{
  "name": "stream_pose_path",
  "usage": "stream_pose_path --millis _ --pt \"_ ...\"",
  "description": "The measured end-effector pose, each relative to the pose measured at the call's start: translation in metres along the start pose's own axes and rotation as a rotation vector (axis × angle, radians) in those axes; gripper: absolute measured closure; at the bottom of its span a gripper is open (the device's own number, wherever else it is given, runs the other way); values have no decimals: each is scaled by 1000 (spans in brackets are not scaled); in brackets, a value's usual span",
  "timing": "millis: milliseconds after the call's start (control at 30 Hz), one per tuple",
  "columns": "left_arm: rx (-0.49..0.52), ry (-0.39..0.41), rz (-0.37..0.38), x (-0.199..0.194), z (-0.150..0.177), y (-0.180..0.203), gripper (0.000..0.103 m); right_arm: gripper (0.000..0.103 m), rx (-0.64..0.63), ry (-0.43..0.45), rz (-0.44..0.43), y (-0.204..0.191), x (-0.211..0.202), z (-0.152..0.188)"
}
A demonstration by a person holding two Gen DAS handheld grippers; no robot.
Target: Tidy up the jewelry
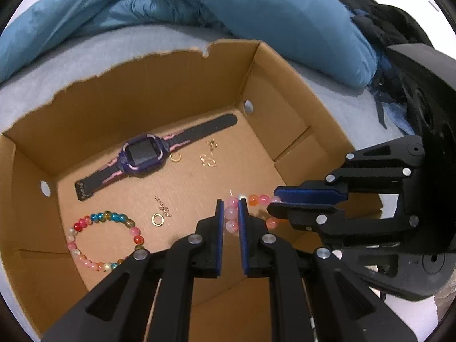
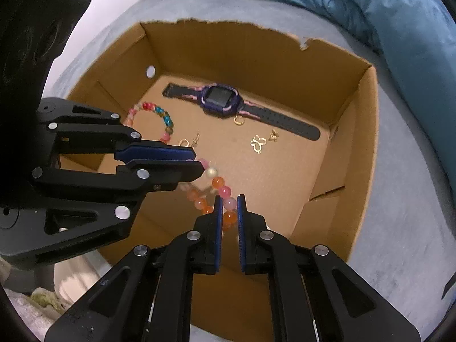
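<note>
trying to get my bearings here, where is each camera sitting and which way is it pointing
Left wrist: rides the left gripper, looks along its fingers down into the cardboard box; the right gripper enters from the right.
Right wrist: rides the right gripper, looks into the same box; the left gripper enters from the left.
Shared: the pink-orange bead bracelet pinched by both, the watch, the multicoloured bracelet.

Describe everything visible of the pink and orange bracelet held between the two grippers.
The bracelet is a loop of round glossy beads, pink and orange with one pearly white bead, glass or stone by the look. It hangs above the floor of the box, not resting on it. The left gripper clamps pink beads at one side; the right gripper clamps a pale pink bead at the other. The strand between them runs fairly straight, the rest sagging below.
</note>
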State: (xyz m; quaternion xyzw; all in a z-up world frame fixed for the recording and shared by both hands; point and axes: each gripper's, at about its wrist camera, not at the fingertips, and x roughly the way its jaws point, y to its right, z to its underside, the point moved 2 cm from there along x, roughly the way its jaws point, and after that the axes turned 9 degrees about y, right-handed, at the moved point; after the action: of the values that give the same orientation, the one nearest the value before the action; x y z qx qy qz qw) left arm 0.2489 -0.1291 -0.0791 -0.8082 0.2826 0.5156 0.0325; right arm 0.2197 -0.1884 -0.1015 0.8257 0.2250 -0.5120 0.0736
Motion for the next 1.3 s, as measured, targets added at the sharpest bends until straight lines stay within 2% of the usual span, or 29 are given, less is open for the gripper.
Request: stream_pose_path --millis 133,233,333,467,533,633,700,733,767,800,833,900,1000,1033,1100,1167,1300 --pt "-27 -21 -3 5 0 -4 93 89 -47 -3 45 -2 5 -3" --pt "-37 -11 -12 3 -1 -7 89 83 -63 8 66 -4 1 -5" --pt "-43 14 -19 -6 1 -11 89 82 -58 32 79 -3 -7 -6" --pt "-29 101 -61 -36 4 -15 89 76 2 117 101 7 -38 -2" --pt "-4 185 -115 -65 9 -18 87 70 55 186 110 13 -56 2" --pt "9 315 -227 -110 23 -29 73 64 141 294 142 24 -84 14" --pt "-16 384 -319 -134 35 -43 58 62 217 344 154 34 -93 26" --pt "-39 415 -366 -144 42 -51 54 62 244 349 148 37 -93 29" --pt "-83 444 -410 -153 50 -63 46 62 291 351 130 42 -89 36" --pt "-118 452 -421 -157 54 -72 39 62 332 343 120 46 -83 40" --pt "-164 443 -419 -158 59 -85 38 62 362 333 116 49 -78 43" --pt "-250 371 -398 -145 68 -103 37 62 427 319 97 54 -66 51" --pt "-344 275 -327 -120 75 -120 37 63 495 276 40 55 -50 59" --pt "-372 251 -297 -112 78 -124 37 63 502 266 22 53 -46 60" --pt "-422 227 -245 -101 83 -128 37 63 470 270 58 43 -48 59" --pt "-442 206 -195 -91 86 -124 35 66 458 266 55 34 -51 57" --pt "-390 220 -292 -89 85 -106 36 70 455 268 58 32 -60 62"
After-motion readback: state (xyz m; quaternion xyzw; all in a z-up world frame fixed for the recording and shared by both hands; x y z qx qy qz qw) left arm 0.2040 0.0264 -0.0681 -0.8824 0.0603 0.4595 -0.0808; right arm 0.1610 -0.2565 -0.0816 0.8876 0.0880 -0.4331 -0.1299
